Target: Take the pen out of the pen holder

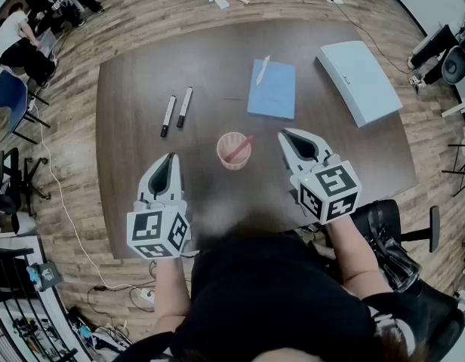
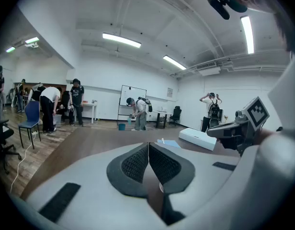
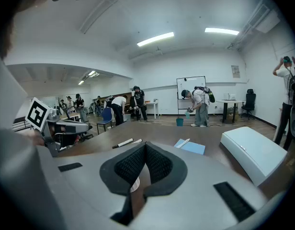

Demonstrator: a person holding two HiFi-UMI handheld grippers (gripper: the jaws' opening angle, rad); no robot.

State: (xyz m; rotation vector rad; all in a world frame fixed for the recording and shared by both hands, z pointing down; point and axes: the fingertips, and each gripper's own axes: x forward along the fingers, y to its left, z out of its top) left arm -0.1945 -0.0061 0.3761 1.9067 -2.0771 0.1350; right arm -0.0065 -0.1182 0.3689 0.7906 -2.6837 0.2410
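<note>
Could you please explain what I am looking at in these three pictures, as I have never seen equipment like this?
There is no robot here. A person holds a hand-held two-jaw gripper in each hand. The head view comes from a camera on the person's head, looking down at a brown table. The other two views come from cameras riding on the left gripper and the right gripper, each looking along its own jaws. On the table stands a pink pen holder with a pen in it. Further back lie a marker, a second marker, a blue notebook with a white pen on it, and a white box. Both grippers are shut and hold nothing.
</note>
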